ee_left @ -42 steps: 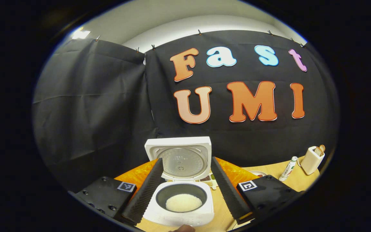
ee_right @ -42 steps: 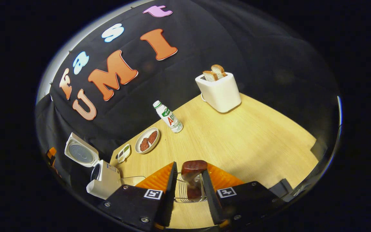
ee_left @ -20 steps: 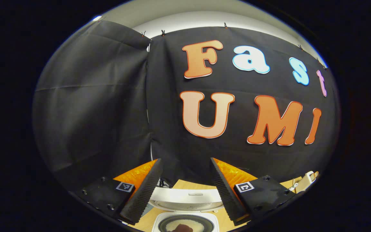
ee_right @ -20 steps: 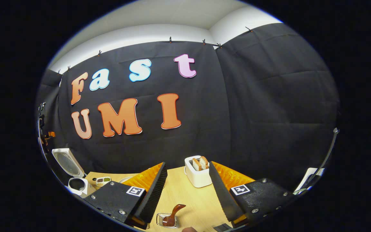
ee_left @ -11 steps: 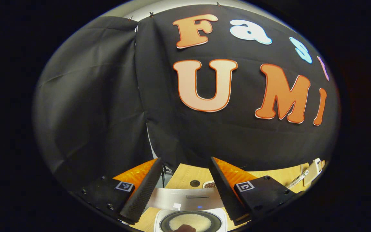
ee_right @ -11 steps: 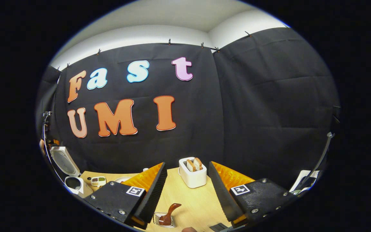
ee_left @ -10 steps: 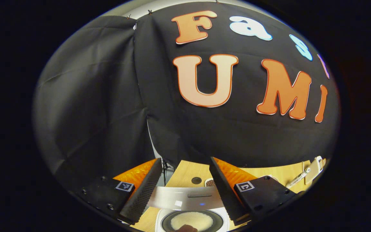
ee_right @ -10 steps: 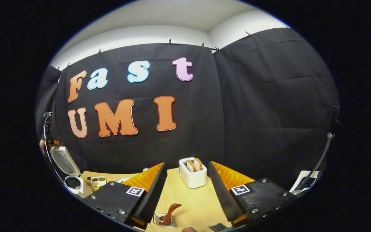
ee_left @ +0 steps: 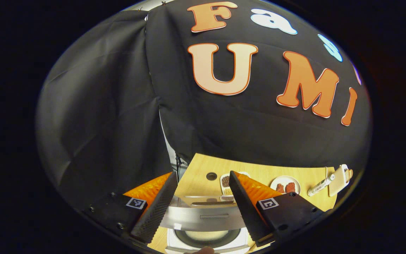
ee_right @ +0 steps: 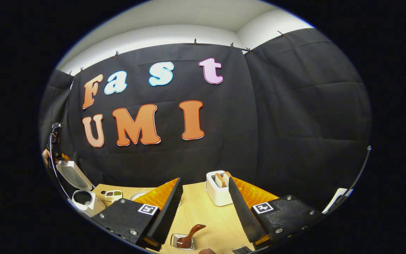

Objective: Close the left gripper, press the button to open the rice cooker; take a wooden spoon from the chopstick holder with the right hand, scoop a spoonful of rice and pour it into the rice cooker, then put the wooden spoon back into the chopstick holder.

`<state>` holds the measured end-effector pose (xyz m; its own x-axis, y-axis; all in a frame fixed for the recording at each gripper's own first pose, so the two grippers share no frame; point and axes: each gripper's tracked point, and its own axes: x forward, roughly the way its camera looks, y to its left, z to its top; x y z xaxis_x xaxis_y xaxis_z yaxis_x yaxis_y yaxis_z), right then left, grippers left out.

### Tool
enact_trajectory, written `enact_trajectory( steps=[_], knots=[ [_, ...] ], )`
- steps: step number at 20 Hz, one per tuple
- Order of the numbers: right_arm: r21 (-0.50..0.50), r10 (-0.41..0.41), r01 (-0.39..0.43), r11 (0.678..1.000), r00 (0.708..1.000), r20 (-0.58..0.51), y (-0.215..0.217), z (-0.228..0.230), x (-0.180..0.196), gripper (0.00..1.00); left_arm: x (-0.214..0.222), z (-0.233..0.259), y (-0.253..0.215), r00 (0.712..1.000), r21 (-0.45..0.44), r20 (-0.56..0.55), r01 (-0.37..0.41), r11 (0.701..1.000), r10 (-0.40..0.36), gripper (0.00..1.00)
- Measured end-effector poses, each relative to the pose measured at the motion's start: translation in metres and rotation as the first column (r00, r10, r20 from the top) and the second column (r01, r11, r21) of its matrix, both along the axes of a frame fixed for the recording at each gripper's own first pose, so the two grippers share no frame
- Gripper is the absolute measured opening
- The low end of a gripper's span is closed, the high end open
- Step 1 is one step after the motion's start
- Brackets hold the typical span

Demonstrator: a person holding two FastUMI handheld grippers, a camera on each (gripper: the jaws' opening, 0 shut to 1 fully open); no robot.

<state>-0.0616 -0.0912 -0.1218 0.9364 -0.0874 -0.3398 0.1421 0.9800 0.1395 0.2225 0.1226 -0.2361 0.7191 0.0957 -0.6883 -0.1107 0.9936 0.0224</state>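
Observation:
The white rice cooker (ee_left: 203, 243) stands right under my open left gripper (ee_left: 202, 174). Its raised lid (ee_left: 201, 218) shows edge-on between the fingers, and the dark inner pot with rice (ee_left: 206, 235) lies just below it. In the right gripper view the same cooker (ee_right: 85, 201) stands at the far left with its lid (ee_right: 73, 176) up. The brown wooden spoon (ee_right: 190, 235) leans in the wire chopstick holder (ee_right: 183, 242) on the table, below and between the fingers of my open right gripper (ee_right: 204, 179), which holds nothing.
On the wooden table (ee_left: 259, 169) behind the cooker are a small seasoning dish (ee_left: 225, 181), a plate of red meat (ee_left: 285, 185), a bottle (ee_left: 318, 184) and a white toaster with bread (ee_right: 219, 188). Black cloth closes off the back.
My right gripper let go of the spoon in the holder, opened and drew back up. My left gripper moved up over the cooker's open lid, so more of the table behind shows.

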Motion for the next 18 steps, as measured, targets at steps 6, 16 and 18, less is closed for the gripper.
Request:
enact_trajectory(
  steps=[6,16,18],
  knots=[
    [0.090,0.062,-0.062,0.994,0.998,-0.003,0.012,-0.016,0.017,0.82,-0.070,-0.034,-0.007,0.991,-0.040,-0.131,-0.009,0.999,0.004,1.00],
    [0.137,0.165,-0.162,0.977,0.986,-0.013,0.044,-0.037,0.028,0.82,-0.159,-0.113,-0.016,0.928,-0.051,-0.373,-0.032,0.998,0.011,1.00],
    [0.140,0.177,-0.172,0.975,0.984,-0.019,0.051,-0.040,0.026,0.82,-0.179,-0.136,-0.020,0.890,-0.061,-0.456,-0.040,0.997,0.008,1.00]
  ],
)
